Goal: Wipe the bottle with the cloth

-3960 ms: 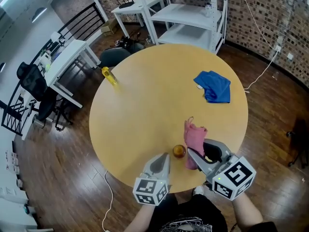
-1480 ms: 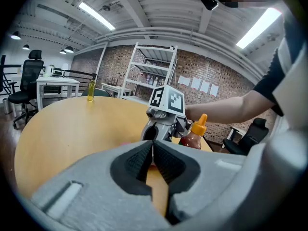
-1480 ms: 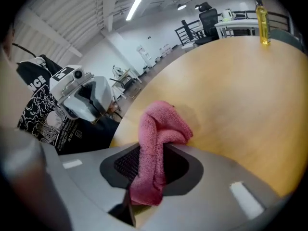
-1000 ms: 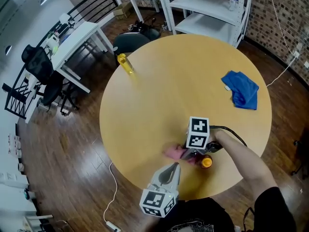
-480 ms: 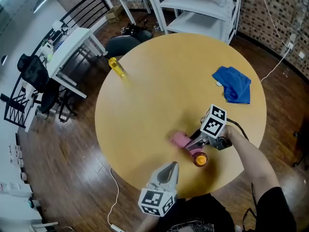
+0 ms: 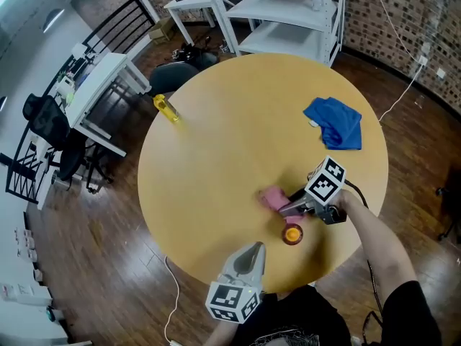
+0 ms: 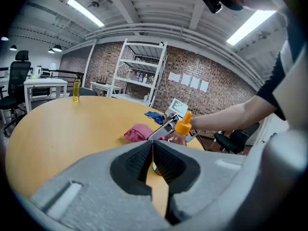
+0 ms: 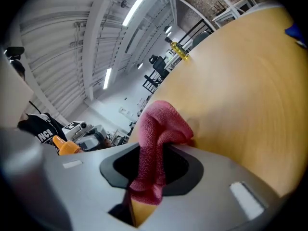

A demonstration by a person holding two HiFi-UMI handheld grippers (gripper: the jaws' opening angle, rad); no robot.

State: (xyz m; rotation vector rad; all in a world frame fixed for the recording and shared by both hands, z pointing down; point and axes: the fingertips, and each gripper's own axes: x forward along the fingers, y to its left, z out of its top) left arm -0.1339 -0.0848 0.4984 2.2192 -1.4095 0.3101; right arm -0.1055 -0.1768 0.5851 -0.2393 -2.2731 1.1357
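Right gripper (image 6: 284,208) rolled, clamping cloth (image 6: 271,197), perhaps touching bottle (image 6: 292,233).

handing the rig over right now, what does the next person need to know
Left gripper: shut, empty, at the near table edge, pointing at the bottle.
Right gripper: shut on the pink cloth, which droops onto the round table beside the bottle.
Orange-capped bottle: upright near the person's edge, held by neither gripper.
Done: cloth gripped and brought to the bottle; contact unclear.
Left: wipe the bottle, probably steadying it with the left gripper.
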